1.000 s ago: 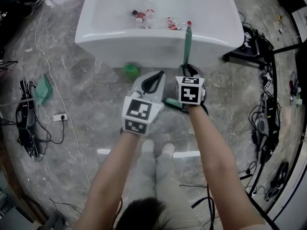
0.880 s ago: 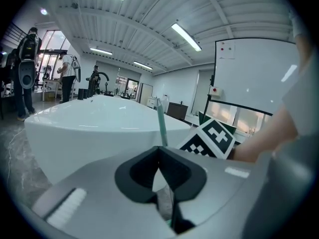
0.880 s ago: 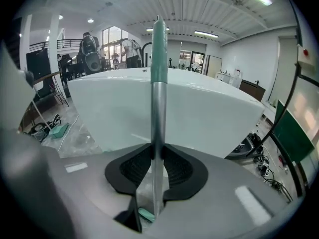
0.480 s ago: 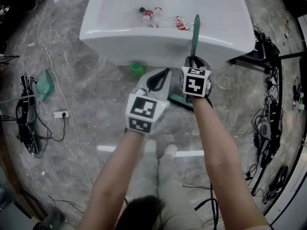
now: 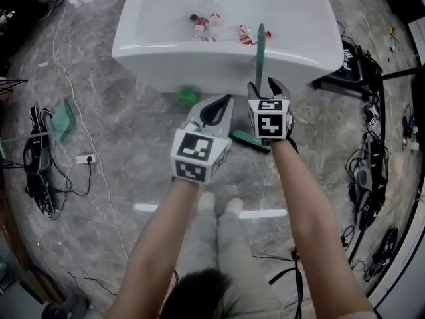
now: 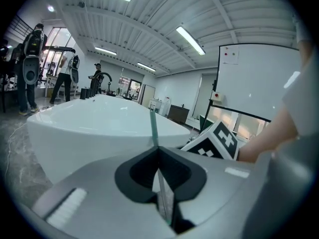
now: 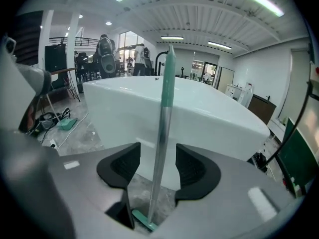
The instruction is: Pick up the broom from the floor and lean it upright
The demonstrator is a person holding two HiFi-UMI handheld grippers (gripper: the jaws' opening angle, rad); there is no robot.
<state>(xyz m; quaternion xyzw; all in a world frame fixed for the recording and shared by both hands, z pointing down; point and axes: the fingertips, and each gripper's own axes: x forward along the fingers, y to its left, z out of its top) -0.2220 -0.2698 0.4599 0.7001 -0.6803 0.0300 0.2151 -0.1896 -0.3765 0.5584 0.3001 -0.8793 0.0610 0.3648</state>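
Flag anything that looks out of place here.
Several small bottles lie scattered inside the white tub, an odd place for them. Loose cables sprawl across the floor. The broom leans upright against the tub, nothing askew.

Bathtub [image 5: 199, 65] glossy; floor [image 5: 119, 131] polished stone; broom shaft [image 7: 158, 153] shiny metal.

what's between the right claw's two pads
The broom handle stands there, upright, with a gap on either side. The right claw has just been opening its jaws. The right gripper view shows this.

Head view looks down; both gripper views share broom [image 5: 259, 52], tub [image 5: 199, 62]
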